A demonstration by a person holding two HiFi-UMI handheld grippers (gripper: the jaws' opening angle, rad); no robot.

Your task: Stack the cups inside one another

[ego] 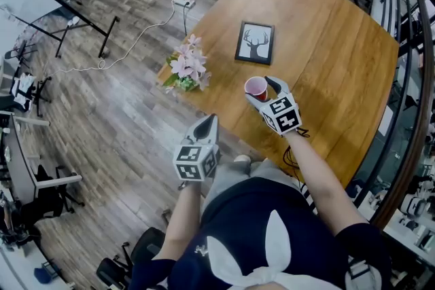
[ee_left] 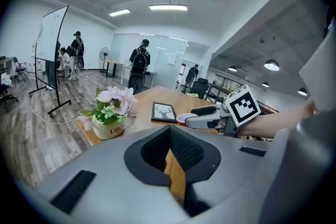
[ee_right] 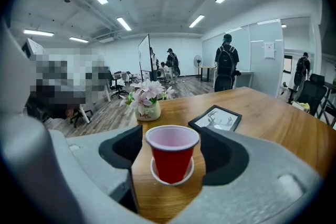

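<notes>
One red cup between spread jaws of right gripper, untouched; left gripper closed.

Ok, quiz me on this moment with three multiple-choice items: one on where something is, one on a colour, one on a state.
1. Where does the cup stand?
A) on the table, between the right tongs
B) on the floor
C) on top of the framed picture

2. What colour are the flowers?
A) blue
B) pink
C) orange

3. How are the left tongs?
A) clamped on a cup
B) spread wide round the flowers
C) shut, with nothing in them

Answers:
1 A: the right gripper view shows the cup upright on the wood, with a jaw on either side.
2 B: the blooms are pale pink above green leaves.
3 C: the left gripper view shows the tips together and only the table beyond them.
</notes>
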